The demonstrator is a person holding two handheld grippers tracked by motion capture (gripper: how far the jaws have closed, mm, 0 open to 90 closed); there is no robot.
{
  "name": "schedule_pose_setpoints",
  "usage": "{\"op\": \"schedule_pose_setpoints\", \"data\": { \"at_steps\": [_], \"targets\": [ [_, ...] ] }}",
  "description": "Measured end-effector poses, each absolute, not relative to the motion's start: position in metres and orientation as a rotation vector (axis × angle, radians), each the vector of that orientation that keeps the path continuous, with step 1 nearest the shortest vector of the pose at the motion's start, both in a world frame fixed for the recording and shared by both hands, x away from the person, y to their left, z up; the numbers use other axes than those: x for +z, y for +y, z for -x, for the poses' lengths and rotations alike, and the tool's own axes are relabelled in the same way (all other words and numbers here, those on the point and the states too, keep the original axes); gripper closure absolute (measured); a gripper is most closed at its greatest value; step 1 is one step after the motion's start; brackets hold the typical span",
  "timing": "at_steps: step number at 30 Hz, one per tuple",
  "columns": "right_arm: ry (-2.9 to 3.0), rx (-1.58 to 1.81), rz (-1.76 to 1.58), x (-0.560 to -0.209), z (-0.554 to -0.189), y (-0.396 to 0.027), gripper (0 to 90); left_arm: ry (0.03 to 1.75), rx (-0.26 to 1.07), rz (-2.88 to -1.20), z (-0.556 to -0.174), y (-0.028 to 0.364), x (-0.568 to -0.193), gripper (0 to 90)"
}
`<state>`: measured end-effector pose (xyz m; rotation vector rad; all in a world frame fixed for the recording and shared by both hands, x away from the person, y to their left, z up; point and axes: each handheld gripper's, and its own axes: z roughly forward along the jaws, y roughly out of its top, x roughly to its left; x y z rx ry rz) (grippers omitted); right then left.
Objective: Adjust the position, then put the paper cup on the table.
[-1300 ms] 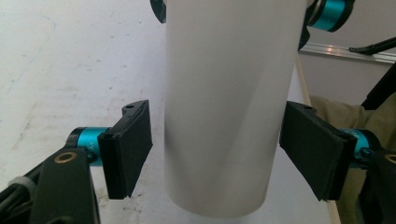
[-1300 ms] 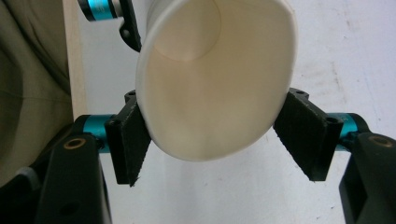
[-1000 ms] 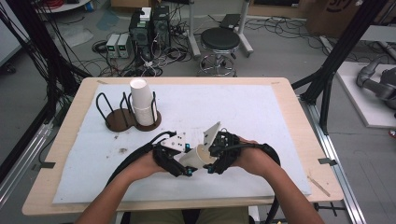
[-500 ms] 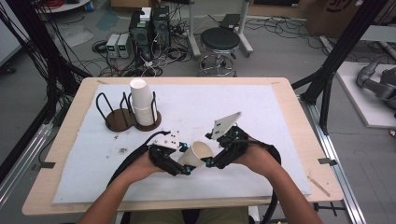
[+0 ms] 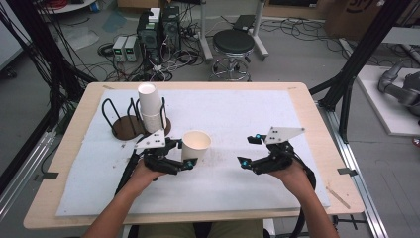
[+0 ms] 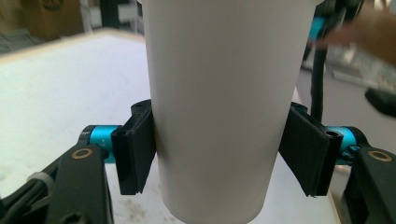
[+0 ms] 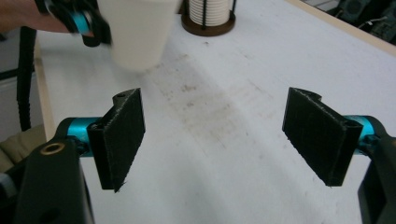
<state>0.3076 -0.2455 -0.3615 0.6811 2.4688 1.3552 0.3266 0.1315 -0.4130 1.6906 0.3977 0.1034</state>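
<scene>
Both hands have moved apart: the right hand-held gripper [image 5: 246,150] has drawn off to the right, jaws wide and empty, well apart from the paper cup [image 5: 196,145]. This cup now stands upright near the worktop [image 5: 307,106] middle, grasped by the left hand-held gripper [image 5: 187,159], whose jaws have just been opening slightly. Behind it, near, stands the cup holder [image 5: 130,125] with stacked cups [image 5: 150,105].

Matt white paper cup [image 5: 195,145] – smooth-walled – above a stained, rough white mat [image 5: 237,119] on a pale wooden table [image 5: 317,129].
</scene>
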Motion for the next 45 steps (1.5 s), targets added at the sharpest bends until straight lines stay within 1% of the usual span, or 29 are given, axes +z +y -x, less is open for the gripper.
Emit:
{"op": "schedule_pose_setpoints", "data": {
  "at_steps": [2,4,8,13,15,20,30,35,43,45],
  "targets": [
    [2.406,1.342,-0.749,-0.374,-0.303,-0.259,21.6,0.397,0.123,-1.65,-0.326,0.137,-0.412,32.0],
    [2.388,1.332,-0.762,-0.377,-0.302,-0.263,21.5,0.4,0.136,-1.63,-0.325,0.14,-0.412,32.0],
    [2.277,1.315,-0.838,-0.392,-0.295,-0.284,21.6,0.401,0.195,-1.605,-0.323,0.144,-0.411,32.0],
    [2.2,1.317,-0.888,-0.399,-0.29,-0.295,21.6,0.38,0.238,-1.573,-0.32,0.149,-0.41,32.0],
    [2.174,1.322,-0.925,-0.401,-0.288,-0.301,21.6,0.379,0.237,-1.567,-0.32,0.151,-0.414,31.9],
    [2.154,1.328,-0.932,-0.4,-0.286,-0.303,21.6,0.415,0.241,-1.55,-0.322,0.156,-0.421,31.8],
    [2.159,1.327,-0.918,-0.401,-0.284,-0.305,21.7,0.422,0.249,-1.512,-0.323,0.155,-0.42,31.6],
    [2.15,1.337,-0.923,-0.401,-0.285,-0.306,21.7,0.417,0.249,-1.5,-0.336,0.145,-0.42,31.8],
    [2.166,1.337,-0.924,-0.401,-0.284,-0.306,21.8,0.411,0.231,-1.517,-0.37,0.115,-0.416,32.1],
    [2.17,1.34,-0.921,-0.401,-0.283,-0.306,21.8,0.418,0.235,-1.486,-0.376,0.109,-0.419,32.2]
  ]
}}
